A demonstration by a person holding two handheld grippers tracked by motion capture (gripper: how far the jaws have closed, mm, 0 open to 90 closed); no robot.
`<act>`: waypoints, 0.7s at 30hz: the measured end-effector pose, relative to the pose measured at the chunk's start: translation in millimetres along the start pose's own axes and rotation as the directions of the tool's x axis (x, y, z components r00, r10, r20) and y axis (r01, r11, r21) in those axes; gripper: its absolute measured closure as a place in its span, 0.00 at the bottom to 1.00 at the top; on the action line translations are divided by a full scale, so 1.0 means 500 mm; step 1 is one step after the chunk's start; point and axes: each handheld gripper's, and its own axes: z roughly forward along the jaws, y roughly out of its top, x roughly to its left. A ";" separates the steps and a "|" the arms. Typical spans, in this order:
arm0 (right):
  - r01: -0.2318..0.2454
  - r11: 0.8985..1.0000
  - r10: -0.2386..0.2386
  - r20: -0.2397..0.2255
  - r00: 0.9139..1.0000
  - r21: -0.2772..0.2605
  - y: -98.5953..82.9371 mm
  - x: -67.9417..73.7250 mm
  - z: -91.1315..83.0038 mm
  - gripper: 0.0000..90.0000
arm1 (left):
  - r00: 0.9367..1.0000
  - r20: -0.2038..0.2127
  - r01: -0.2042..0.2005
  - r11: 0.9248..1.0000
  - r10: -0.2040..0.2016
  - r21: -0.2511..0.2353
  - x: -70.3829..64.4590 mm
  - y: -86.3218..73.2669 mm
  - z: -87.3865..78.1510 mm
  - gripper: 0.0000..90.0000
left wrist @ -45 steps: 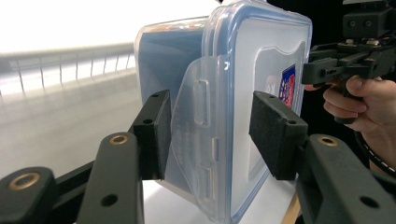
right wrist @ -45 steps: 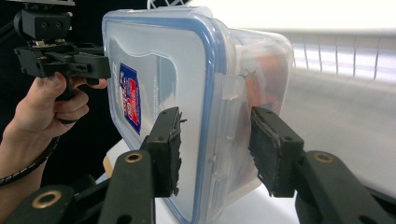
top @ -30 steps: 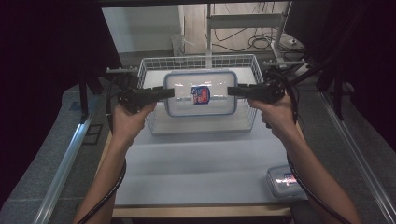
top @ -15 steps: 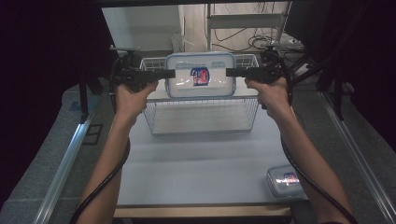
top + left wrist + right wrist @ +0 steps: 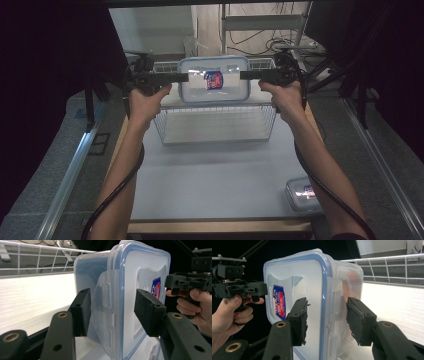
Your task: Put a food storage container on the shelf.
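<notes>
A clear plastic container [image 5: 214,80] with a blue-rimmed lid and a red-and-blue label is held in the air above the wire basket [image 5: 215,125] at the table's far edge, clear of the rim as far as the high view shows. The left gripper [image 5: 183,77] has its fingers [image 5: 80,311] closed on the container's left latch side, and the right gripper [image 5: 245,75] clamps the opposite end. A second lidded container [image 5: 304,193] sits near the table's near right corner.
</notes>
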 end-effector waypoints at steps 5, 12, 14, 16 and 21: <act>-0.028 1.000 0.028 -0.006 1.000 -0.009 0.008 -0.011 0.013 0.57 | 1.000 -0.023 -0.007 1.000 0.007 -0.011 0.005 0.006 0.004 0.53; -0.059 0.998 0.059 -0.011 0.998 -0.037 0.015 -0.027 0.028 0.56 | 0.999 -0.045 -0.009 1.000 0.008 -0.027 0.011 0.007 0.013 0.53; -0.042 0.998 0.043 0.019 0.999 -0.038 0.017 -0.026 0.031 0.55 | 0.997 -0.076 -0.019 0.999 0.016 -0.032 0.009 0.007 0.016 0.52; -0.019 0.999 0.020 0.045 0.999 -0.033 0.018 -0.022 0.036 0.56 | 0.995 -0.097 -0.028 0.999 0.025 -0.032 0.007 0.008 0.018 0.51; 0.003 1.000 0.000 0.108 0.994 -0.025 0.012 -0.025 0.055 0.55 | 0.986 -0.165 -0.028 0.999 0.024 -0.022 0.017 0.004 0.031 0.51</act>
